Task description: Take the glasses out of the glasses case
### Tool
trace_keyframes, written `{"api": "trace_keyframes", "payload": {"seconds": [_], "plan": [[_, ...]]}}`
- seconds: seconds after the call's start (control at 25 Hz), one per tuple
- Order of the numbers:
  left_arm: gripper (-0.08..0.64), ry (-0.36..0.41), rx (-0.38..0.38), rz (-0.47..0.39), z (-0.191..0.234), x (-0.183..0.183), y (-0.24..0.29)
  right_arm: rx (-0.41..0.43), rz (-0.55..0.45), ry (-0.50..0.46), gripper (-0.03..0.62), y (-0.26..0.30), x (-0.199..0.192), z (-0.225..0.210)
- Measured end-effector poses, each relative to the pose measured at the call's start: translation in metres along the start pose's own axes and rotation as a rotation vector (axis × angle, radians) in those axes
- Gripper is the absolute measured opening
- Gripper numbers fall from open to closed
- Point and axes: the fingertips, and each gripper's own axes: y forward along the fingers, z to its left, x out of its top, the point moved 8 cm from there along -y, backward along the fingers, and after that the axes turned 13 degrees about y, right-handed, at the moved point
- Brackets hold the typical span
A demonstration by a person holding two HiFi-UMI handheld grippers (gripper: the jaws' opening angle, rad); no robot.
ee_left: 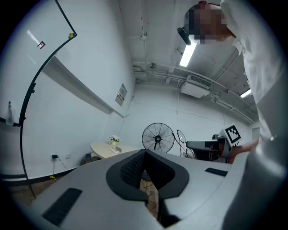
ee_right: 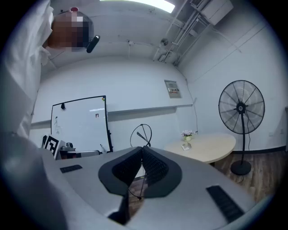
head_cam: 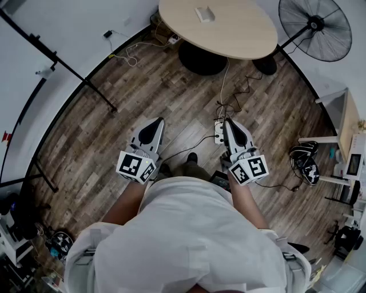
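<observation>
Far left of the fingers, a black whiteboard stand crosses the wooden floor. The left gripper is held close to the person's white shirt, pointing away from the body over bare floor. In the left gripper view the left gripper has its fingers together, tips touching and nothing between them.

Just to the right and level with it, the right gripper points the same way. A white power strip lies on the floor just left of its fingertips. The right gripper view shows the right gripper with its fingers also closed tip to tip on nothing. Behind them stands a whiteboard.

Well ahead of both pairs of fingers stands a round pale counter. On it lies a small pale object, also seen in the right gripper view beside a little pot of flowers. I cannot tell whether that object is the glasses case, and no glasses can be made out. Neither gripper is near it.

Further right of the fingers, a black standing fan rises beside the counter.
</observation>
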Motion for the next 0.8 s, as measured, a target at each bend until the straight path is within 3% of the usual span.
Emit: {"api": "trace_keyframes", "payload": {"seconds": [0.12,0.32,0.6,0.8], "plan": [[0.012,0.096,-0.026,0.012,0.019,-0.015,-0.015,0.008,-0.020,-0.042,0.028,0.013,-0.018,0.021],[0.012,0.158,-0.102,-0.008,0.017,-0.005,-0.033,0.036,-0.041,-0.047,0.028,0.012,-0.028,0.036],[0.012,0.112,-0.229,0.024,-0.012,0.002,-0.031,0.049,-0.089,-0.161,0.029,-0.008,-0.011,0.036],[0.012,0.124,-0.218,-0.046,-0.051,0.027,-0.026,0.025,-0.120,-0.134,0.029,-0.053,0.001,0.015]]}}
